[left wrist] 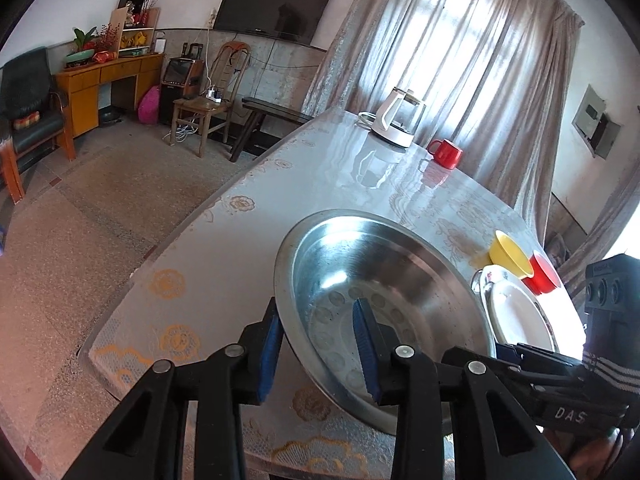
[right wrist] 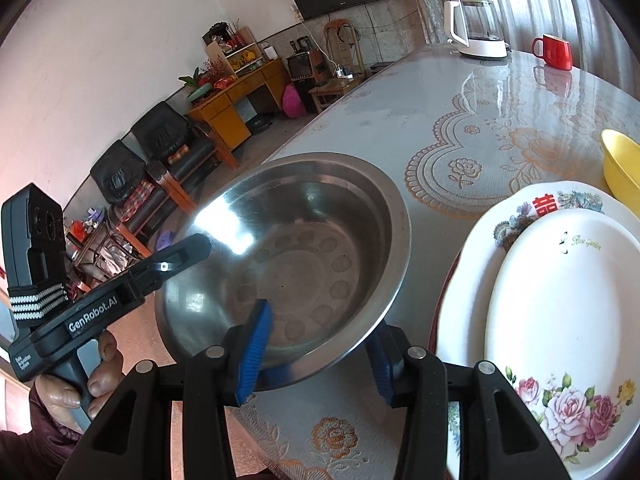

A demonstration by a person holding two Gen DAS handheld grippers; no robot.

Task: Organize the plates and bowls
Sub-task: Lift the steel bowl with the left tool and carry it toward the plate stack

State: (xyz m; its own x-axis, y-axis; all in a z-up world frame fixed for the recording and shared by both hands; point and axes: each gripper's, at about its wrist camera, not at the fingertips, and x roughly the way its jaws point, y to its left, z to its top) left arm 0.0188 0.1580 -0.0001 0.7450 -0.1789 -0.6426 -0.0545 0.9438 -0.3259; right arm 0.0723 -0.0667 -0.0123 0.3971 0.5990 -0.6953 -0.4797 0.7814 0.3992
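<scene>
A large steel bowl [left wrist: 380,280] [right wrist: 300,240] sits at the near edge of the table, held from two sides. My left gripper [left wrist: 318,312] straddles its near-left rim, one blue pad against the outer wall and one inside, shut on it. My right gripper [right wrist: 320,320] clamps the near-right wall the same way, with its left pad inside the bowl and its right pad under the outer side. To the right of the bowl lies a white oval plate [right wrist: 568,300] [left wrist: 520,312] on a larger flowered plate [right wrist: 520,208]. Behind them stand a yellow bowl [left wrist: 510,254] [right wrist: 622,168] and a red bowl [left wrist: 544,274].
The table [left wrist: 208,280] has a glossy lace-patterned cover. At its far end stand a white kettle [left wrist: 396,122] [right wrist: 476,28] and a red mug [left wrist: 446,153] [right wrist: 554,51]. Off the table's left edge are the floor, chairs and a desk.
</scene>
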